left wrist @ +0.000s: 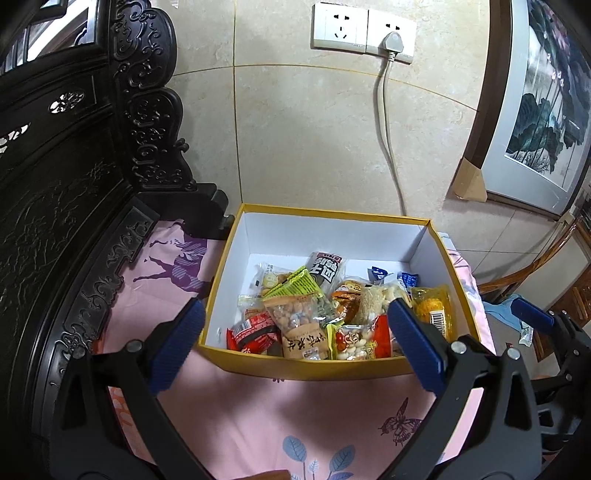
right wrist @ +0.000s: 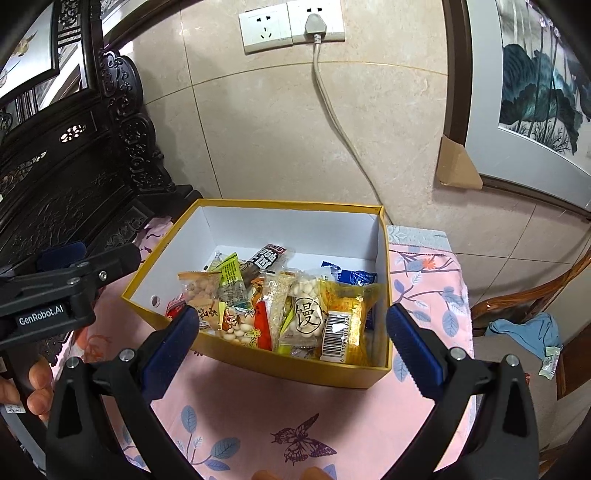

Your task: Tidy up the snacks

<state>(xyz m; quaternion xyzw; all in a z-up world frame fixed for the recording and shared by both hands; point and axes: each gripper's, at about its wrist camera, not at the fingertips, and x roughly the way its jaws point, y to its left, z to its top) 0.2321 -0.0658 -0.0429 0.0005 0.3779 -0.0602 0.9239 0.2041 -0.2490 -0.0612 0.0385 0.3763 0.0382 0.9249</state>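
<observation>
Desk with pink cloth, tiled wall above; one yellow box of mixed snack packets at frame centre, two wall sockets at top. Left gripper and right gripper: fingers spread wide, empty.

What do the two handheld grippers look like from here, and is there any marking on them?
Both look alike: the left gripper and right gripper have black plastic frames with silver rivets and two long fingers faced with ribbed blue pads. The left gripper's body, seen from the right wrist view, carries white "GenRobot.AI" lettering. No cables or sleeves show.
</observation>
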